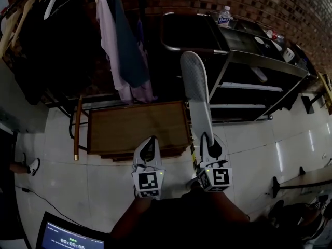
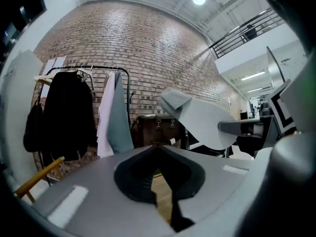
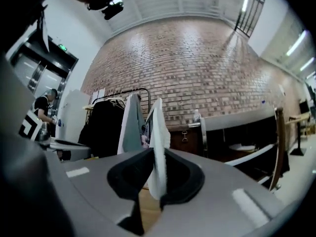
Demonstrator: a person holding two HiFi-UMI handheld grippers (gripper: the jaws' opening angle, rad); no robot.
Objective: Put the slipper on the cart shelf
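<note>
A long white slipper (image 1: 197,92) stands on edge with its toe pointing away from me, and my right gripper (image 1: 207,140) is shut on its near end. The right gripper view shows the slipper (image 3: 159,132) as a thin white edge pinched between the dark pads of that gripper (image 3: 157,181). The black cart (image 1: 259,66) with several shelves stands beyond and to the right of the slipper's toe. My left gripper (image 1: 150,140) hovers beside the right one over a wooden trunk, shut and holding nothing. In the left gripper view its jaws (image 2: 158,181) meet, and the slipper (image 2: 202,120) floats to the right.
A low wooden trunk (image 1: 137,128) sits on the tiled floor under both grippers. A clothes rack (image 1: 62,45) with hanging garments fills the back left. A water bottle (image 1: 224,15) and small items rest on the cart's top. A laptop (image 1: 67,237) is at the bottom left.
</note>
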